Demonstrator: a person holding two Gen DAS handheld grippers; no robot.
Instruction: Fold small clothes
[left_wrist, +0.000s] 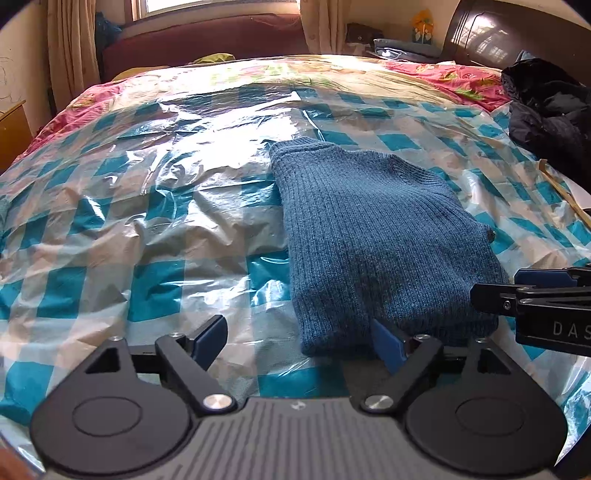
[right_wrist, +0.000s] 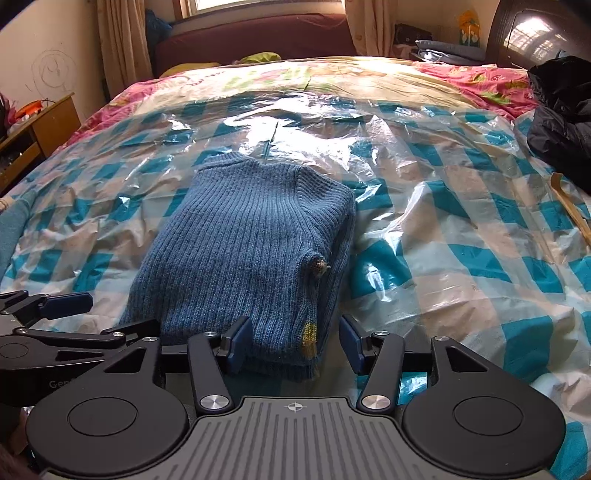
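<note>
A small blue knit sweater (left_wrist: 373, 236) lies folded into a narrow strip on the plastic-covered bed; it also shows in the right wrist view (right_wrist: 251, 236), with a small yellow patch near its front hem. My left gripper (left_wrist: 299, 343) is open at the sweater's near left corner, the hem lying between its jaws. My right gripper (right_wrist: 295, 343) is open with the sweater's near right corner between its jaws. Each gripper shows at the edge of the other's view: the right one (left_wrist: 535, 295), the left one (right_wrist: 44, 314).
A crinkled clear plastic sheet (left_wrist: 177, 206) covers a teal-and-white checked bedspread. A black jacket (right_wrist: 561, 122) lies at the far right with a thin wooden stick (right_wrist: 572, 214) beside it. A wooden cabinet (right_wrist: 33, 136) stands at the left. A dark headboard is behind.
</note>
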